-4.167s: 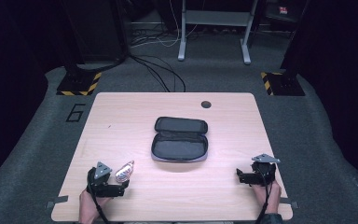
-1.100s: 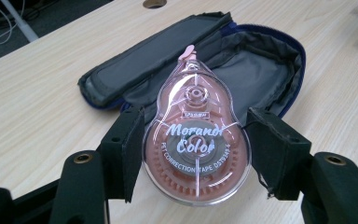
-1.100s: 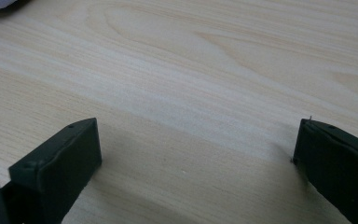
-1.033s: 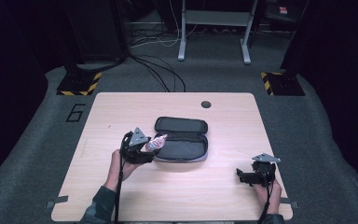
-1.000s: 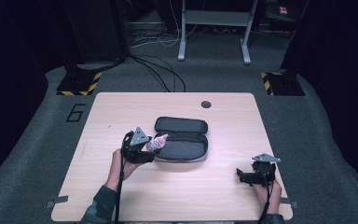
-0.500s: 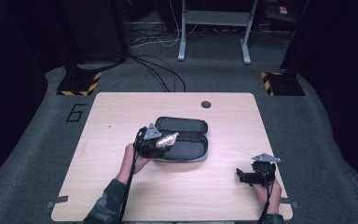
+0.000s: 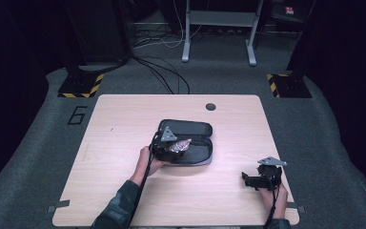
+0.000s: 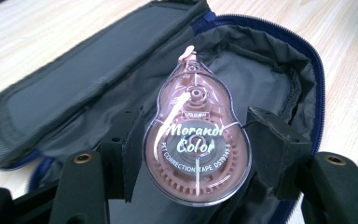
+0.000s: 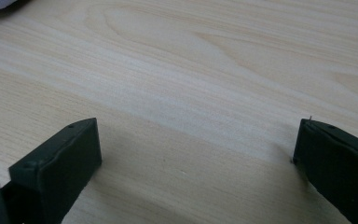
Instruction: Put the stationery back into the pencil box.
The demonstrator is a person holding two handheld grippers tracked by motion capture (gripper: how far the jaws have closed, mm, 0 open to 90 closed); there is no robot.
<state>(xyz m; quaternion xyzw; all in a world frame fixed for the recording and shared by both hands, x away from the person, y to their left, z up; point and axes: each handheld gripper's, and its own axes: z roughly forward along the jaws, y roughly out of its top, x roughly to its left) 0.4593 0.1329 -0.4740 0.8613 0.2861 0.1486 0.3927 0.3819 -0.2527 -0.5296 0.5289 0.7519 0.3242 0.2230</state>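
Clamping the correction tape [image 8: 196, 148], left hand-held gripper [image 7: 170, 146] points its tip into the case [image 8: 261, 79].

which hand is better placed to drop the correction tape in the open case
Left. The left gripper is shut on the correction tape right over the open case; the right gripper rests open on bare table, apart.

Correction tape [image 8: 196, 144] over open pouch [image 8: 98, 88], pouch mid-table [image 7: 124, 119], right claw [image 7: 252, 180] near front-right corner
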